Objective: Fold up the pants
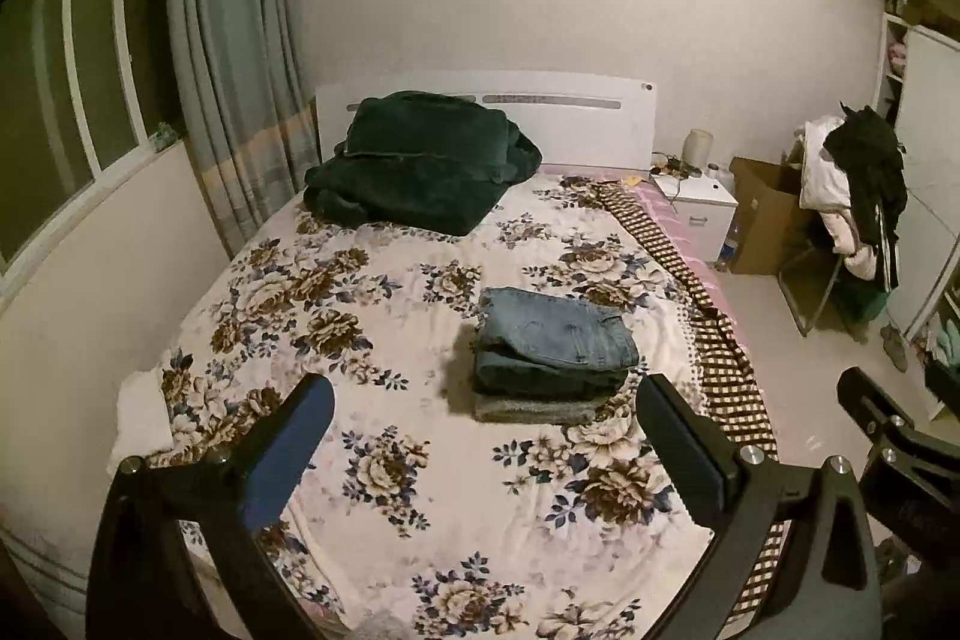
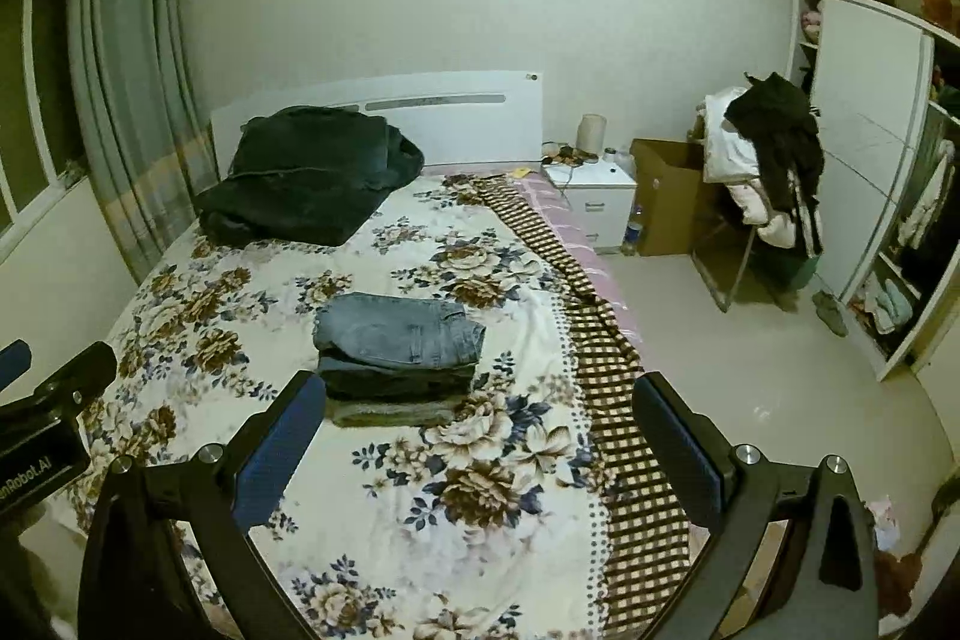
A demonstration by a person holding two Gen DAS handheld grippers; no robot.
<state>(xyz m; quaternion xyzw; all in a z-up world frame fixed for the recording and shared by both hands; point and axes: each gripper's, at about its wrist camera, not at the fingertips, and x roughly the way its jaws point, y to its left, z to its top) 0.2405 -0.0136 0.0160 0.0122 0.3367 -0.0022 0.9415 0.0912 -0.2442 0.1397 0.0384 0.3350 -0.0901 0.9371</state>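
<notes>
- The bed (image 1: 372, 490) carries a floral sheet; every place below is given relative to it.
- A dark green blanket (image 1: 414, 160) lies bundled at the bed's head end, touching the white headboard (image 1: 576, 124).
- A brown checked cloth (image 1: 720, 340) runs along the bed's right edge and hangs over it.
- A chair heaped with clothes (image 2: 768, 160) stands on the floor well to the right of the bed, with a cardboard box (image 2: 666, 202) between it and the white nightstand (image 2: 597, 202) just beside the bed's head end.
- The folded blue jeans (image 1: 558, 328) sit near the middle of the bed, top of a stack of folded pants (image 2: 396, 376) with a darker pair and a grey piece underneath.
- The left gripper (image 1: 483, 391) hovers above the bed's foot end, jaws spread wide, holding nothing, apart from the stack.
- The right gripper (image 2: 477, 388) hovers likewise beside it, jaws spread wide and empty.
</notes>
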